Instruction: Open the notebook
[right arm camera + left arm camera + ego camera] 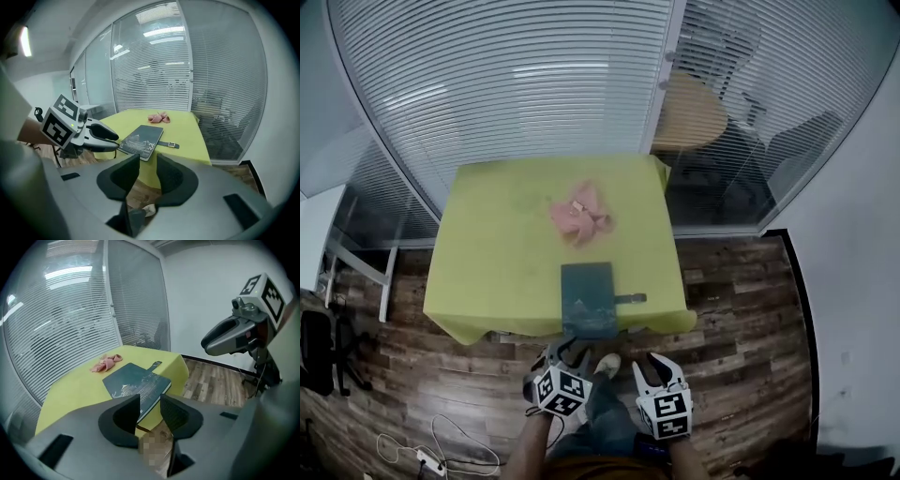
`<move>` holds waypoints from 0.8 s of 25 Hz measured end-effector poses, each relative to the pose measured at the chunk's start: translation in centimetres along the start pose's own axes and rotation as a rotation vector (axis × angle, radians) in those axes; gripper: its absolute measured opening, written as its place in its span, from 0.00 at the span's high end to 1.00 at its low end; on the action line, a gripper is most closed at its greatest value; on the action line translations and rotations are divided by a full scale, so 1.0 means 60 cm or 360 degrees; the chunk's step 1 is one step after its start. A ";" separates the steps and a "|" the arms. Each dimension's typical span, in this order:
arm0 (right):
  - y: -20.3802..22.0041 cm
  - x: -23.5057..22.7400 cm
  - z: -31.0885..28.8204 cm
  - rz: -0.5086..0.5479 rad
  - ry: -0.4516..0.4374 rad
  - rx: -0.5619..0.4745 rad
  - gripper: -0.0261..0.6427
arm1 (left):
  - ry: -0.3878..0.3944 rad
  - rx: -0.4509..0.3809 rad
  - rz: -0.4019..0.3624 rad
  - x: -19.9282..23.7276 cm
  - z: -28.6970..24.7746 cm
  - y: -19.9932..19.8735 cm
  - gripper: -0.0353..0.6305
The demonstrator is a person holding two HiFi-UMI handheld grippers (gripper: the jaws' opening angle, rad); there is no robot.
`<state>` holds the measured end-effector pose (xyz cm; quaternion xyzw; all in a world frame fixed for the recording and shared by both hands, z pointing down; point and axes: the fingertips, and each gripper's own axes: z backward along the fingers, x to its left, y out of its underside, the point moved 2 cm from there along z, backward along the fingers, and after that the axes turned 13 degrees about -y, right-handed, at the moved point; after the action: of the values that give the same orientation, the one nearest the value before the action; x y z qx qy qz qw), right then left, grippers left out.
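Note:
A dark teal notebook (587,298) (136,383) (143,137) lies closed at the front edge of the yellow-green table (497,253). Its strap with a buckle (630,299) (168,144) sticks out to the right. My left gripper (572,349) (150,409) hangs just before the notebook's near edge, jaws open and empty. In the right gripper view the left gripper (101,136) has its tips beside the notebook's near left corner. My right gripper (661,367) (147,171) is open and empty, a little nearer me and off the table's front right. It shows as the right gripper (229,336) in the left gripper view.
A crumpled pink cloth (579,214) (107,363) (159,117) lies mid-table behind the notebook. Glass walls with blinds (516,84) stand behind the table. A black chair (319,352) and a power strip with cables (427,457) are on the wooden floor at the left.

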<state>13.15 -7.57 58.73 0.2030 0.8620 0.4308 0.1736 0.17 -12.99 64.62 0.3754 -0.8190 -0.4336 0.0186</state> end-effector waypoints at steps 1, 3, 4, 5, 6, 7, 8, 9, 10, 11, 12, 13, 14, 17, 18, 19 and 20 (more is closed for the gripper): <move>0.001 0.002 -0.005 -0.0005 -0.0020 0.0004 0.77 | 0.0000 0.0009 -0.0021 0.000 -0.004 0.003 0.74; -0.002 0.000 -0.012 0.0006 -0.0040 0.0002 0.77 | 0.0006 0.0030 -0.0066 -0.004 -0.015 0.008 0.73; -0.004 -0.003 -0.015 0.0006 -0.0040 0.0000 0.77 | 0.0009 0.0041 -0.0100 -0.006 -0.020 0.011 0.73; -0.006 -0.007 -0.017 0.0001 -0.0036 -0.0005 0.77 | 0.0010 0.0050 -0.0139 -0.008 -0.026 0.014 0.73; -0.007 -0.011 -0.019 -0.0005 -0.0032 -0.0009 0.77 | 0.0010 0.0058 -0.0176 -0.010 -0.032 0.016 0.73; -0.006 -0.016 -0.022 -0.0012 -0.0032 -0.0010 0.77 | 0.0010 0.0065 -0.0209 -0.012 -0.038 0.017 0.73; -0.006 -0.019 -0.024 -0.0020 -0.0032 -0.0011 0.77 | 0.0010 0.0070 -0.0238 -0.014 -0.042 0.018 0.73; -0.004 -0.022 -0.026 -0.0033 -0.0036 -0.0011 0.77 | 0.0009 0.0073 -0.0265 -0.016 -0.045 0.019 0.72; 0.000 -0.022 -0.028 -0.0051 -0.0047 -0.0007 0.77 | 0.0005 0.0074 -0.0288 -0.018 -0.047 0.021 0.72; 0.008 -0.022 -0.029 -0.0069 -0.0061 0.0001 0.77 | 0.0001 0.0076 -0.0305 -0.020 -0.048 0.023 0.72; 0.014 -0.021 -0.031 -0.0081 -0.0073 0.0011 0.77 | -0.0003 0.0078 -0.0315 -0.021 -0.049 0.025 0.72; 0.017 -0.020 -0.033 -0.0089 -0.0082 0.0020 0.77 | -0.0007 0.0081 -0.0326 -0.021 -0.050 0.027 0.72; 0.018 -0.020 -0.035 -0.0095 -0.0091 0.0029 0.77 | -0.0012 0.0081 -0.0344 -0.021 -0.052 0.028 0.72; 0.013 -0.023 -0.049 -0.0111 -0.0121 0.0040 0.77 | -0.0033 0.0074 -0.0472 -0.018 -0.065 0.028 0.73; 0.009 -0.024 -0.052 -0.0112 -0.0129 0.0037 0.78 | -0.0033 0.0074 -0.0507 -0.019 -0.068 0.028 0.73; 0.006 -0.024 -0.055 -0.0109 -0.0137 0.0034 0.78 | -0.0028 0.0077 -0.0522 -0.021 -0.071 0.030 0.73; 0.002 -0.022 -0.057 -0.0102 -0.0144 0.0034 0.78 | -0.0022 0.0083 -0.0525 -0.023 -0.073 0.031 0.73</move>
<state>12.69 -10.49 60.92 0.1963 0.8639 0.4061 0.2239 1.59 -14.54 69.08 0.5022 -0.7573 -0.4120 -0.0682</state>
